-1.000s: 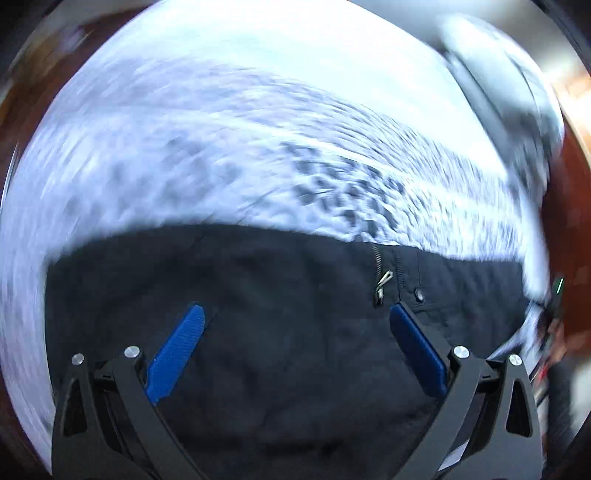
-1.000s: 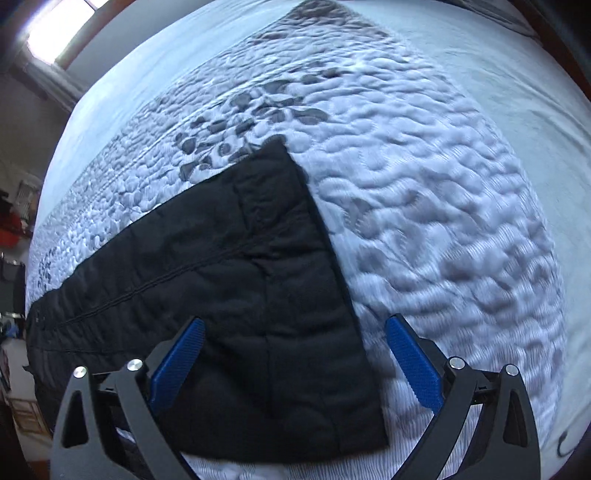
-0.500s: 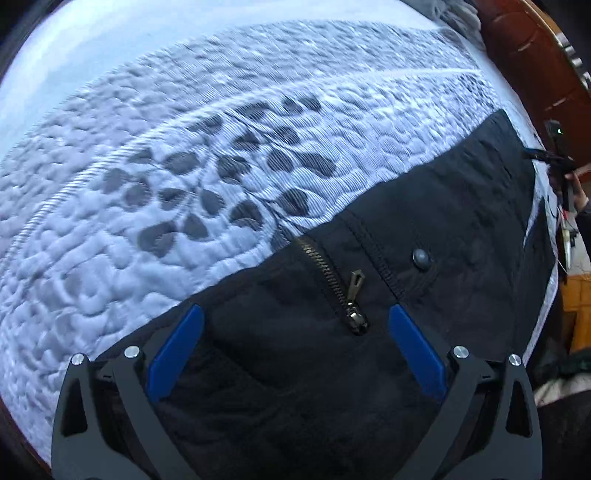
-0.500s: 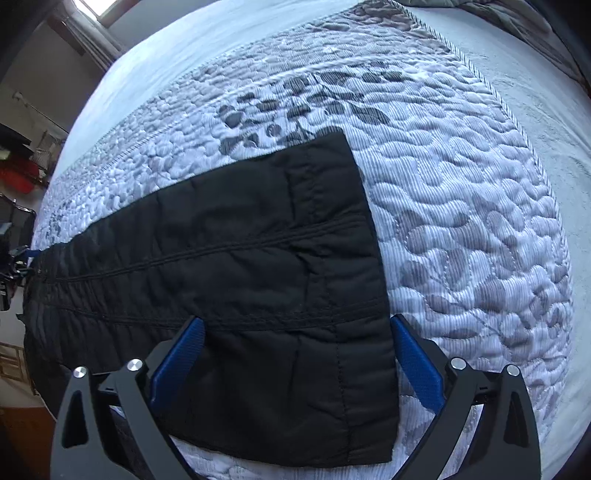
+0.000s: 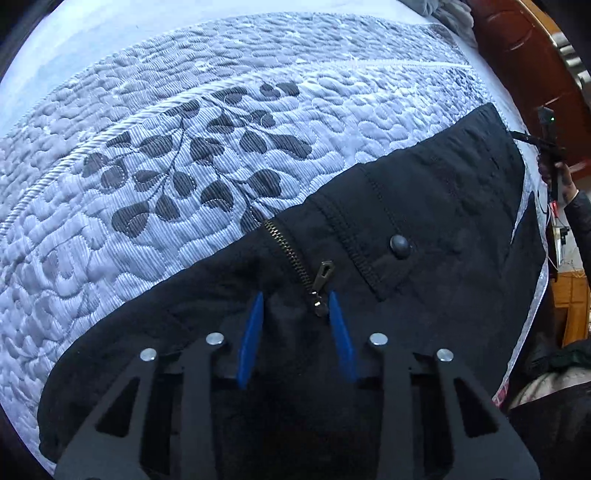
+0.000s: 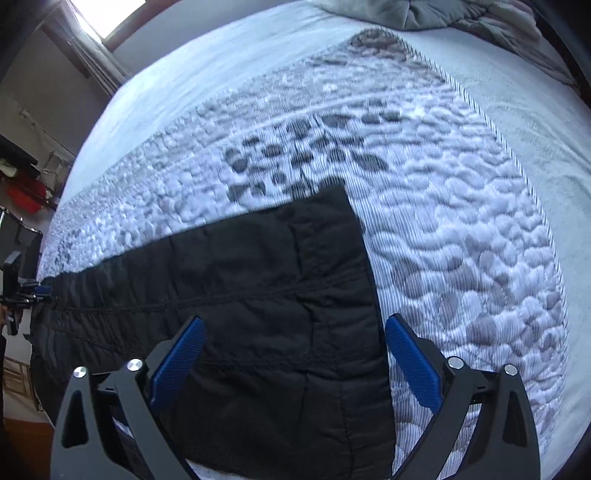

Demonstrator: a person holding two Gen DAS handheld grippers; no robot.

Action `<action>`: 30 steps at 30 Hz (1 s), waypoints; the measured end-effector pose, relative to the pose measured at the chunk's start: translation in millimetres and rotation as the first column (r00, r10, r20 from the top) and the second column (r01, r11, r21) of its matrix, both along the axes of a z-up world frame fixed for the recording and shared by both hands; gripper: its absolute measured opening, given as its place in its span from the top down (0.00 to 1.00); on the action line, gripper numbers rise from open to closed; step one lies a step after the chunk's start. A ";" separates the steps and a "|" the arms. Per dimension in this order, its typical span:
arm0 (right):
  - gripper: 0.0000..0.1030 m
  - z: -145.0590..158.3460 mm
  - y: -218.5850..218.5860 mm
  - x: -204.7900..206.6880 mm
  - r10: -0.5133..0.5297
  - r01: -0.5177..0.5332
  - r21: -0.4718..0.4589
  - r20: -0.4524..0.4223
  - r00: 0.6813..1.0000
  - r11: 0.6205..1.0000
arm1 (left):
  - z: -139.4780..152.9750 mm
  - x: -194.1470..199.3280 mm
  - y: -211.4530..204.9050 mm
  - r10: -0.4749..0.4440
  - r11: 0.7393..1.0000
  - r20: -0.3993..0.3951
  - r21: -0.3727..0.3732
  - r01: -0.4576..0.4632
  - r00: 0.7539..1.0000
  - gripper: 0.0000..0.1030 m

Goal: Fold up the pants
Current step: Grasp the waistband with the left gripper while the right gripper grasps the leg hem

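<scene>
A: One pair of black pants (image 5: 424, 206), laid flat on a quilted bedspread (image 5: 147, 206) with a dark leaf pattern. Location of the waist end?

B: Left wrist view. Brass zipper (image 5: 295, 258) with its pull hanging loose, and a dark snap button (image 5: 399, 245) just to its right on the waistband.

A: Left gripper (image 5: 295, 306)?

B: Blue fingers (image 5: 253, 332) drawn close together with a bunched ridge of the pants fabric between them, right beside the zipper pull (whether the pads truly bite the cloth, I cannot tell).

A: Hem end?

B: Right wrist view. The leg hem (image 6: 354, 266) lies flat, its edge running from far to near, the bedspread bare to its right.

A: Right gripper (image 6: 295, 354)?

B: Fingers (image 6: 177, 362) spread wide, holding nothing; the left one sits over the pants, the right one just past the hem edge, over the bedspread.

A: Other items?

B: Grey bedding (image 6: 461, 14) crumpled at the far end of the bed; wooden bed frame (image 5: 517, 51) at the far right.
</scene>
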State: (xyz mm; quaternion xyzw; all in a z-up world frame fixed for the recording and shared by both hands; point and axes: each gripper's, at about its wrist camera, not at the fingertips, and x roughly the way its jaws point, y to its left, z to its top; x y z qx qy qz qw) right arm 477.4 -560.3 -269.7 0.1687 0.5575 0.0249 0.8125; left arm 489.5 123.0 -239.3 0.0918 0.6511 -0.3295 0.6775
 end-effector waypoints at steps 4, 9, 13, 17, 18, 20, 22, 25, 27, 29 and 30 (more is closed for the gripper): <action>0.05 9.9 -0.9 9.6 0.001 -0.001 -0.005 0.043 0.999 1.000 | 8.3 -9.1 -0.9 0.017 1.000 0.042 -0.011 -0.017 0.999 0.81; 0.07 4.6 -2.2 33.3 0.001 -0.001 -0.009 0.039 0.999 1.000 | 6.5 -13.9 -1.9 0.035 0.999 0.044 -0.023 -0.034 0.998 0.88; 0.10 -5.8 2.8 54.7 0.008 -0.007 -0.031 0.014 1.000 1.000 | 5.8 -14.8 -6.6 0.028 0.998 0.028 -0.053 -0.027 0.999 1.00; 0.22 -23.2 12.5 70.8 0.028 -0.036 -0.139 -0.062 0.998 0.990 | 1.1 -13.3 -7.0 0.035 0.998 0.024 -0.051 -0.034 0.999 1.00; 0.29 -24.0 15.7 71.6 0.039 -0.048 -0.161 -0.061 0.997 0.986 | 0.6 -13.6 -7.7 0.037 0.998 0.024 -0.054 -0.036 0.999 1.00; 0.52 -21.4 22.6 70.8 0.067 -0.074 -0.197 -0.040 0.997 0.978 | 0.7 -13.4 -5.0 0.046 0.997 0.018 -0.064 -0.045 0.999 1.00; 0.76 -16.7 26.6 68.0 0.096 -0.098 -0.179 -0.019 0.995 0.979 | 0.8 -13.3 -3.8 0.046 0.997 0.019 -0.065 -0.045 0.999 1.00; 0.85 -3.3 39.2 59.4 0.144 -0.133 -0.239 0.029 0.989 0.962 | 2.4 -13.9 -0.9 0.046 0.998 0.034 -0.052 -0.044 0.998 1.00; 0.87 9.5 45.2 49.4 0.164 -0.139 -0.260 0.076 0.984 0.956 | 6.1 -13.1 1.1 0.041 0.998 0.057 -0.041 -0.039 0.998 1.00; 0.88 27.7 43.3 34.8 0.170 -0.134 -0.237 0.140 0.976 0.962 | 12.8 -9.3 -0.1 0.037 0.999 0.099 -0.018 -0.036 0.994 1.00; 0.88 36.7 40.4 27.0 0.169 -0.130 -0.223 0.168 0.971 0.966 | 16.8 -7.6 -1.3 0.032 0.999 0.106 -0.026 -0.029 0.994 0.98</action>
